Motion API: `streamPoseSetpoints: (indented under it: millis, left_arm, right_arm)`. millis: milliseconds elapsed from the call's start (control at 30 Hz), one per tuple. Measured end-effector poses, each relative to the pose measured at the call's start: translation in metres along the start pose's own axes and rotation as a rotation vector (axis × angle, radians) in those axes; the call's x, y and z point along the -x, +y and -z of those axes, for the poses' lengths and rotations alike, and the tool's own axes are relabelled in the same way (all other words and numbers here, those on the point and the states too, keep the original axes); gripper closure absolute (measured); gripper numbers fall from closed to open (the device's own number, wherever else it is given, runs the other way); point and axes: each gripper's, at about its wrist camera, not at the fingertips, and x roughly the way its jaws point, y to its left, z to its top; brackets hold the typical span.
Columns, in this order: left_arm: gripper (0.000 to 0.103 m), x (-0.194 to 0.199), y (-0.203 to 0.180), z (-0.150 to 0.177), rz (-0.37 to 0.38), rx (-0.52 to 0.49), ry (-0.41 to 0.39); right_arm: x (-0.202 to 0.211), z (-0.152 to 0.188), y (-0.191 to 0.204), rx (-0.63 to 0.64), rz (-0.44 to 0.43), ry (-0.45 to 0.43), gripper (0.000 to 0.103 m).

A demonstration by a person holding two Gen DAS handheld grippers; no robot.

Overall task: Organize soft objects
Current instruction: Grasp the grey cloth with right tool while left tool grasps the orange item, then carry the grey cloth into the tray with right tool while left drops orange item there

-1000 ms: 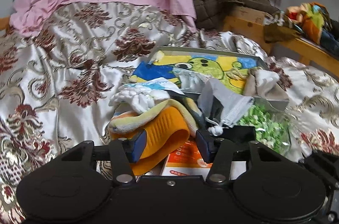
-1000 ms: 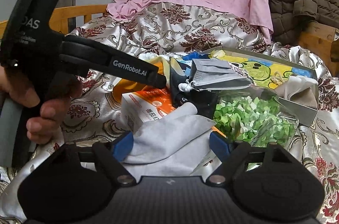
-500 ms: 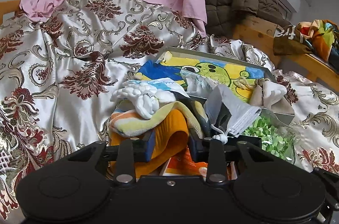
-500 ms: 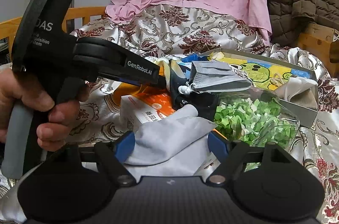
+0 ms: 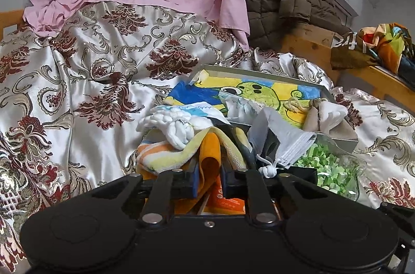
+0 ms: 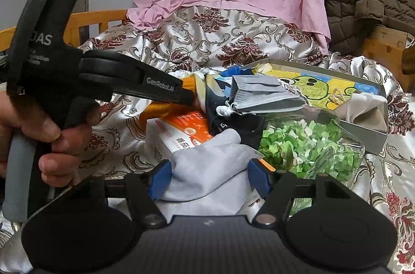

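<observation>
Orange towel (image 5: pixel 209 160) beside the tray (image 5: pixel 262 71) is being pinched by the left gripper (image 5: pixel 209 184), its jaws just closing; the right gripper (image 6: pixel 208 178), narrowing, is apparently being closed around grey cloth (image 6: pixel 207 170).

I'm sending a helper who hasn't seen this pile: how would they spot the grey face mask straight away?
Start at the metal tray with the cartoon picture, on the floral satin bedspread. Against its near edge lies a heap of soft things; the grey face mask sits on top, above the bag of green bits. Only it is pleated, with white knotted ear loops.
</observation>
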Motion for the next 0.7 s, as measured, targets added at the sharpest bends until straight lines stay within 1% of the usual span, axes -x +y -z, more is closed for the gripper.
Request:
streamPoseSetpoints:
  millis: [133, 167, 200, 300, 367, 400, 500, 667, 700]
  left_arm:
    - [0.08, -0.006, 0.001, -0.001, 0.018, -0.005, 0.016]
    - [0.08, -0.007, 0.001, -0.001, 0.019, -0.004, 0.017]
    - [0.08, -0.008, 0.001, -0.001, 0.017, -0.004, 0.016]
    - [0.085, -0.007, 0.0, -0.001, 0.017, -0.012, 0.013]
    - [0.087, -0.006, 0.0, -0.001, 0.017, -0.011, 0.014]
    - [0.087, -0.005, 0.001, -0.002, 0.018, -0.01, 0.015]
    - [0.088, 0.0, 0.002, -0.002, 0.021, -0.007, 0.012]
    - [0.089, 0.016, 0.0, -0.003, 0.025, -0.026, -0.003]
    - [0.09, 0.019, -0.001, -0.003, 0.027, -0.026, -0.005]
  right_arm:
    - [0.0, 0.001, 0.002, 0.005, 0.005, -0.001, 0.033]
    - [0.0, 0.001, 0.002, 0.005, 0.005, -0.002, 0.035]
    - [0.0, 0.001, 0.002, 0.005, 0.004, -0.003, 0.036]
    - [0.001, 0.001, 0.002, 0.009, 0.001, -0.007, 0.04]
    - [0.001, 0.001, 0.003, 0.016, -0.002, -0.009, 0.046]
    - [0.001, 0.001, 0.003, 0.018, -0.005, -0.009, 0.048]
    - [0.002, 0.0, 0.007, 0.043, -0.005, -0.01, 0.055]
    - [0.006, -0.001, 0.013, 0.079, -0.015, -0.02, 0.075]
    - [0.007, -0.001, 0.013, 0.083, -0.018, -0.021, 0.076]
